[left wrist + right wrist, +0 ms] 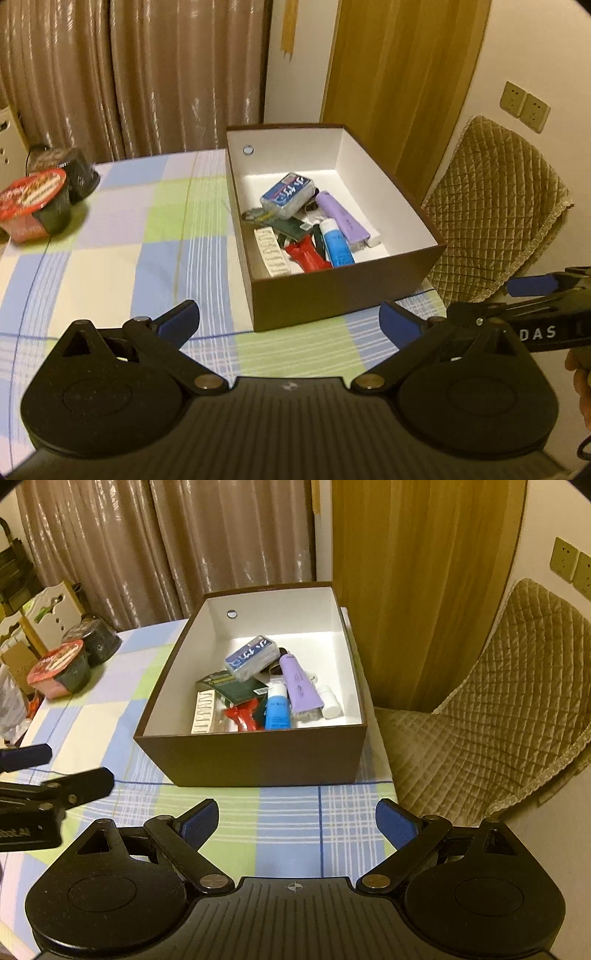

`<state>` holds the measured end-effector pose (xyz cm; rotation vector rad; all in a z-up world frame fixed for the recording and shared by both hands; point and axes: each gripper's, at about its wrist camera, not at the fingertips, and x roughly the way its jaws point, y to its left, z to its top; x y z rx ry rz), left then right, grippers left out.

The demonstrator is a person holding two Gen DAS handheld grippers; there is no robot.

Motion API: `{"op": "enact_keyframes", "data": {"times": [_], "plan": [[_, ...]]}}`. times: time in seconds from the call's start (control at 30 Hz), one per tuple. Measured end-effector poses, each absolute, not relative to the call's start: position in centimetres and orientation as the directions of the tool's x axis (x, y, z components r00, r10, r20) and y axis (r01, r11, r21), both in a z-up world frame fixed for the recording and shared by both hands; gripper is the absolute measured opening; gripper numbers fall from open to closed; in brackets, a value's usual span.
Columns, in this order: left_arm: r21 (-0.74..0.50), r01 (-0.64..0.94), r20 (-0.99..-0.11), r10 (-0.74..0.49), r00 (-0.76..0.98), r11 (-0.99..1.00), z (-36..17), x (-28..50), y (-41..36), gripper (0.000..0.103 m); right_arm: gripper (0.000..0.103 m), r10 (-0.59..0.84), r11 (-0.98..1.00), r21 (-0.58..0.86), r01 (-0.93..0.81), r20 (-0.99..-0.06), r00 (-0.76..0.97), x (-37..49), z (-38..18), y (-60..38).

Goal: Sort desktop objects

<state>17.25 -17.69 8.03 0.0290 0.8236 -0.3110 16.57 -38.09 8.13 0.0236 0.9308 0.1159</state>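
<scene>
Both of my claws stand wide and hold nothing: the left gripper and the right gripper hover low over the checked tablecloth, side by side. Straight ahead of both sits the brown box, its long axis running away from me. The right claw faces it more squarely; from the left it lies slightly rightward. Inside lie the small things: a tissue pack, a purple tube and a blue tube, both tubes lengthwise with the box. Two sealed cups stand well off to the left, nearer my left claw; I judge them either leftovers or not part of the sort.
</scene>
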Motion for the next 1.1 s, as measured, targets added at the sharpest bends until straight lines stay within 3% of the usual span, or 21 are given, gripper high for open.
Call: {"op": "enact_keyframes", "data": {"times": [1.1], "plan": [[-0.065, 0.189, -0.745, -0.173, 0.644, 0.980, 7.3, 19.3, -20.0, 0.102, 0.094, 0.167, 0.980, 0.073, -0.187, -0.816, 0.554, 21.0, 7.5, -39.5]]}}
